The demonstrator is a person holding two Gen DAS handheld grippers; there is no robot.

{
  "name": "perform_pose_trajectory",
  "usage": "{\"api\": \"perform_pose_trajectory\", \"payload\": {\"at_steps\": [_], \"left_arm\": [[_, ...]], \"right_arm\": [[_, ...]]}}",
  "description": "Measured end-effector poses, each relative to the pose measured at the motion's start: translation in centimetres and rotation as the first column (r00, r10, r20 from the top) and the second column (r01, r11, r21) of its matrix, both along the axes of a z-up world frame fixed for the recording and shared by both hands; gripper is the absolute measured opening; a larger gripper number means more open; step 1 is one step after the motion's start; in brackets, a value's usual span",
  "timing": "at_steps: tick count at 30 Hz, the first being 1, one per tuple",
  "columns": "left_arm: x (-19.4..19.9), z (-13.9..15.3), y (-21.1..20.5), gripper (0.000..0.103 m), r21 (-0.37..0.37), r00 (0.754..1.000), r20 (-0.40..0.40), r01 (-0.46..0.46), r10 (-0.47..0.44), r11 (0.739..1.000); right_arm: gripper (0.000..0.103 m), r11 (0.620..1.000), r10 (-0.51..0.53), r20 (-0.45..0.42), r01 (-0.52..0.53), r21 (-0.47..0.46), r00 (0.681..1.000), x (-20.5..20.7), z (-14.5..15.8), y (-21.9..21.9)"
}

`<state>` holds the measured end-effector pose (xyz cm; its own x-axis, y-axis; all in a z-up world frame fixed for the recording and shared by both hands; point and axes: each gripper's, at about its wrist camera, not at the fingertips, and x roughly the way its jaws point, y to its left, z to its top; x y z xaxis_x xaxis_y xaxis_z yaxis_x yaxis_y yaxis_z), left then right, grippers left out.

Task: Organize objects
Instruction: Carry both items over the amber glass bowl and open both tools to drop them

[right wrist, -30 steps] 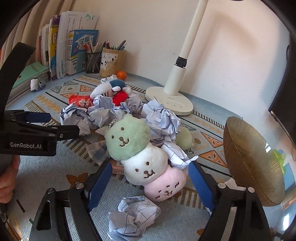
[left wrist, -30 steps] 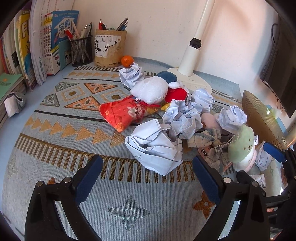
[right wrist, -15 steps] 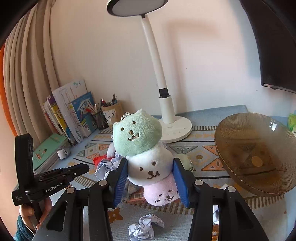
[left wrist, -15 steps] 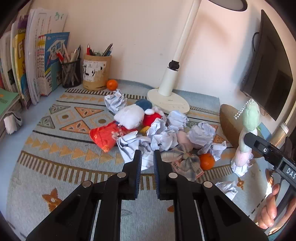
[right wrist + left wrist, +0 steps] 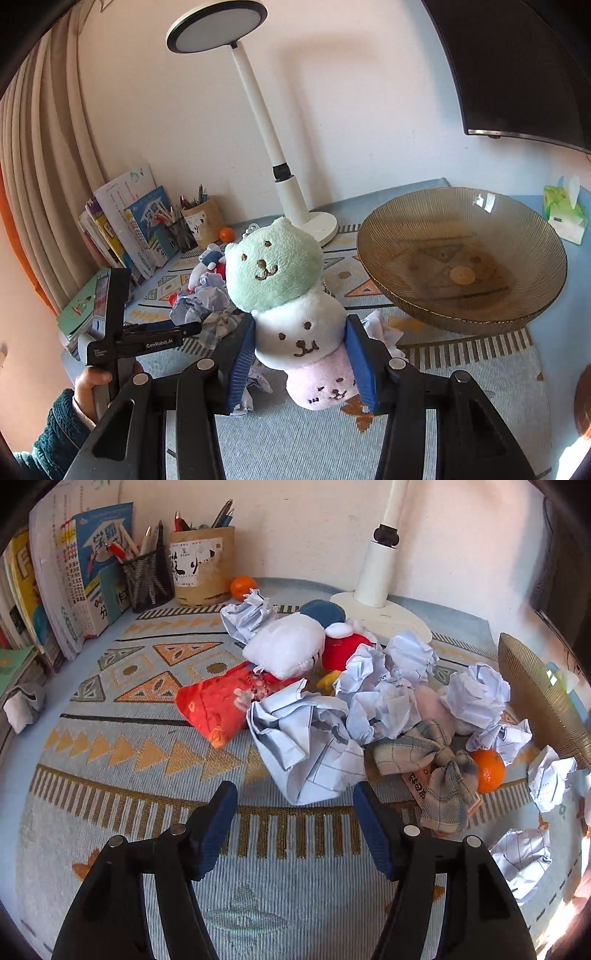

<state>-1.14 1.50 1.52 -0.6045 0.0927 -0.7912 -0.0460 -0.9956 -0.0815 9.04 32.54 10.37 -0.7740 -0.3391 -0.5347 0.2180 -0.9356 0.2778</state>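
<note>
My right gripper (image 5: 301, 360) is shut on a stacked plush toy (image 5: 291, 306) with green, white and pink bear heads, and holds it high above the mat. My left gripper (image 5: 293, 821) is open and empty, just in front of a large crumpled paper ball (image 5: 306, 746). Behind the ball lies a pile: more paper balls (image 5: 476, 694), a white, blue and red plush (image 5: 295, 646), a red pouch (image 5: 218, 705), a plaid cloth (image 5: 439, 764) and an orange (image 5: 489, 764). The left gripper also shows in the right wrist view (image 5: 162, 338).
A brown glass bowl (image 5: 461, 258) stands at the right of the mat. A white desk lamp (image 5: 258, 122) stands at the back. Pen holders (image 5: 201, 568), books (image 5: 74, 572) and a second orange (image 5: 242, 587) line the back left. A tissue pack (image 5: 563, 212) is at far right.
My left gripper has opened from shut and dropped closer to the big paper ball. My right gripper has kept hold of the plush toy and lifted it a little higher.
</note>
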Motion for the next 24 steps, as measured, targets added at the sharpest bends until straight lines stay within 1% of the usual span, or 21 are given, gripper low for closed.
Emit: {"api": "perform_pose_trajectory", "payload": {"at_steps": [2,3,4,6,8,10,12,15,17,18,20,22,24], "left_arm": [[-0.6,0.3,0.2,0.063,-0.013,0.999,-0.036,-0.003,0.003,1.000],[-0.8,0.4,0.0,0.056,-0.002,0.998,-0.053,-0.017,0.017,1.000],[-1.0,0.4,-0.2,0.047,0.024,0.998,-0.057,-0.012,0.014,1.000],[-0.8,0.6,-0.5,0.030,0.041,0.997,-0.073,-0.002,0.005,0.999],[0.0,1.0,-0.6,0.025,0.041,0.995,-0.096,0.005,-0.001,0.999],[1.1,1.9,-0.7,0.025,0.073,0.994,-0.107,0.009,-0.001,0.997],[2.2,4.0,-0.3,0.025,0.102,0.989,-0.144,0.026,-0.011,0.994],[3.2,8.9,2.7,0.025,0.099,0.964,-0.253,0.107,-0.079,0.989],[3.0,12.1,5.7,0.025,0.114,0.940,-0.311,0.183,-0.140,0.977],[2.7,13.4,7.4,0.025,0.123,0.928,-0.327,0.228,-0.177,0.966],[1.2,15.0,11.2,0.025,0.153,0.912,-0.326,0.311,-0.249,0.938],[-0.3,15.4,15.2,0.025,0.161,0.898,-0.310,0.372,-0.311,0.914],[-1.9,14.9,18.9,0.025,0.149,0.883,-0.288,0.424,-0.371,0.893]], "right_arm": [[0.047,1.000,0.004,0.011,-0.004,-0.002,1.000,-0.2,-0.7,0.2],[0.047,1.000,0.006,0.016,-0.006,-0.007,1.000,-0.3,-0.9,0.3],[0.047,1.000,0.008,0.020,-0.007,-0.013,1.000,-0.5,-1.1,0.4],[0.047,1.000,0.007,0.025,-0.007,-0.022,1.000,-0.5,-1.4,0.6],[0.047,1.000,0.003,0.017,-0.002,-0.031,1.000,-0.3,-1.1,1.0],[0.047,0.999,-0.020,-0.010,0.019,-0.030,1.000,0.1,0.0,1.6],[0.047,0.997,-0.074,-0.058,0.074,-0.013,0.996,0.5,2.0,2.7],[0.047,0.981,-0.191,-0.115,0.194,0.009,0.975,0.3,5.4,5.0],[0.048,0.958,-0.282,-0.119,0.287,0.022,0.952,-0.6,6.7,6.5],[0.048,0.944,-0.325,-0.104,0.329,0.024,0.940,-1.2,6.9,7.3],[0.048,0.920,-0.392,-0.046,0.393,0.012,0.919,-2.8,6.4,9.0],[0.048,0.902,-0.432,0.026,0.431,0.015,0.902,-4.6,5.3,10.3],[0.048,0.902,-0.431,0.085,0.432,0.011,0.898,-6.2,3.8,11.2]]}}
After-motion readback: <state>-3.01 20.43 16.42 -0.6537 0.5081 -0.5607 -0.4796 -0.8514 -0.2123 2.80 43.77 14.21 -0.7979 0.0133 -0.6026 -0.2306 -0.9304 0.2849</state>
